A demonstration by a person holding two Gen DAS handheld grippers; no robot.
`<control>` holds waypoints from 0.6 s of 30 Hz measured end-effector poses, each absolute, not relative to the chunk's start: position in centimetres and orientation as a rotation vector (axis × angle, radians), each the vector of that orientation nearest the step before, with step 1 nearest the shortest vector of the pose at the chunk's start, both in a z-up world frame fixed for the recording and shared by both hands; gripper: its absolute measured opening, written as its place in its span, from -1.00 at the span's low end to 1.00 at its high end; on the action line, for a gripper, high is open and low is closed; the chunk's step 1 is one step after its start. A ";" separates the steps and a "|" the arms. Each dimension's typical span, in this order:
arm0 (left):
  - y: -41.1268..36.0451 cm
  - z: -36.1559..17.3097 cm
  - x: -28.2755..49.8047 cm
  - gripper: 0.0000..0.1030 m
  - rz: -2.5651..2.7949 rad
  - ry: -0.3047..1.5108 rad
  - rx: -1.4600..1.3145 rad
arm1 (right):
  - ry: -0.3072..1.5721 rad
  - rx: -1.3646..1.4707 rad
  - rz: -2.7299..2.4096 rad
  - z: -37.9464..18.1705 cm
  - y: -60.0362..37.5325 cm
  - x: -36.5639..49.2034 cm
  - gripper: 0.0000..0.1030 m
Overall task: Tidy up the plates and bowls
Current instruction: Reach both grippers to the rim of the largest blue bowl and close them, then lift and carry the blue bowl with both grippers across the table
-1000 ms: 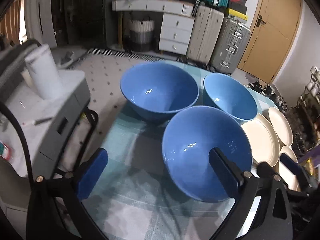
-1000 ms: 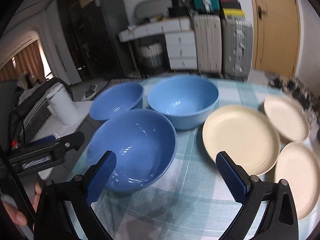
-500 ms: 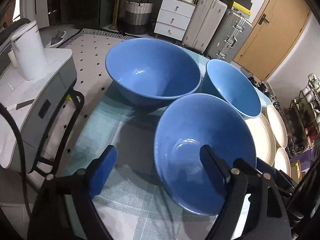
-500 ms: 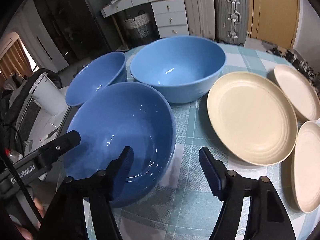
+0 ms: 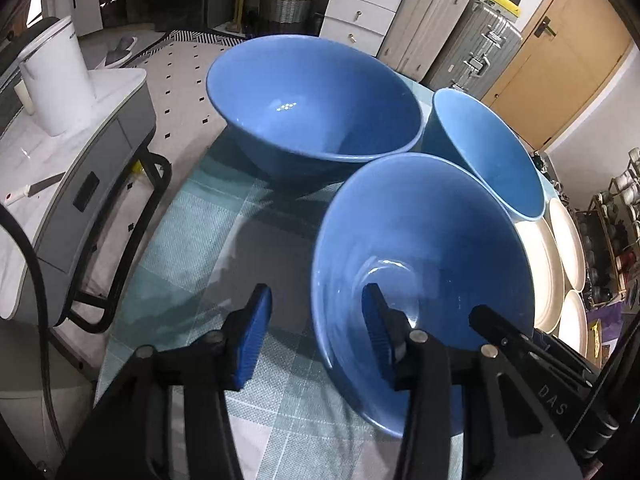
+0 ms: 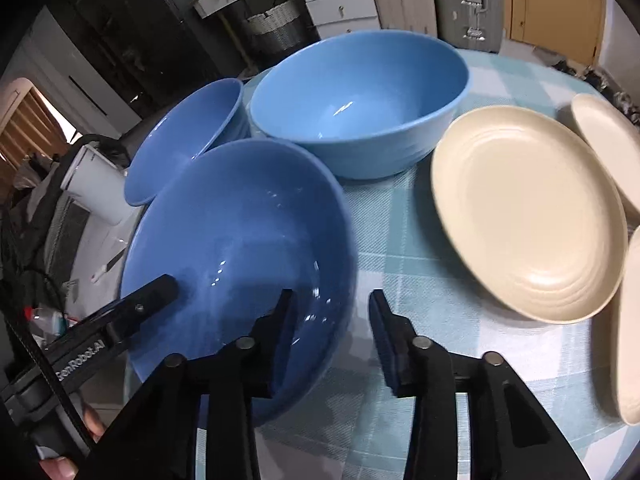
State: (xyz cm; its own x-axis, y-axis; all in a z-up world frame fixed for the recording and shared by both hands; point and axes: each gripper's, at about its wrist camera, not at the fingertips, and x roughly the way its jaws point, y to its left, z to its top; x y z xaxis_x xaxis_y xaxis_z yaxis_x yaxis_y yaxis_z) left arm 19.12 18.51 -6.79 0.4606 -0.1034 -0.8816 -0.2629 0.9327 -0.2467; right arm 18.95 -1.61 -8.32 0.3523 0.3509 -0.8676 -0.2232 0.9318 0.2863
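Observation:
Three blue bowls stand close together on a checked tablecloth. The near bowl has both grippers at its rim. My left gripper straddles its left rim, one finger inside and one outside, still partly open. My right gripper straddles its right rim the same way, partly open. A large blue bowl and a lighter blue bowl stand behind. Three cream plates lie to the right, the biggest one nearest the bowls.
The table edge runs along the left, with a grey side cabinet carrying a white kettle beyond it. Suitcases and drawers stand at the far wall. Small plates reach the table's right edge.
Both grippers have moved down and in onto the near bowl's opposite rims, and their jaws have narrowed from wide open to a small gap around the rim.

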 end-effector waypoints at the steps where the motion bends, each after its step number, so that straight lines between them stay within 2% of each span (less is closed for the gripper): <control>1: 18.4 -6.9 19.2 -0.16 0.100 1.099 -0.375 | 1.148 0.124 0.366 -8.3 -1.6 19.0 -0.32; 2: 18.4 -7.0 19.2 -0.25 0.099 1.102 -0.374 | 1.142 0.125 0.362 -8.3 -1.7 19.0 -0.36; 6: 18.1 -7.0 19.1 -0.52 0.080 1.109 -0.378 | 1.134 0.119 0.354 -8.3 -1.8 19.1 -0.76; 8: 18.1 -7.1 19.2 -0.68 0.061 1.119 -0.386 | 1.127 0.115 0.348 -8.3 -1.9 19.0 -0.78; 18: 18.0 -6.5 18.7 -0.74 0.033 1.110 -0.398 | 1.136 0.121 0.353 -8.3 -2.0 18.7 -0.80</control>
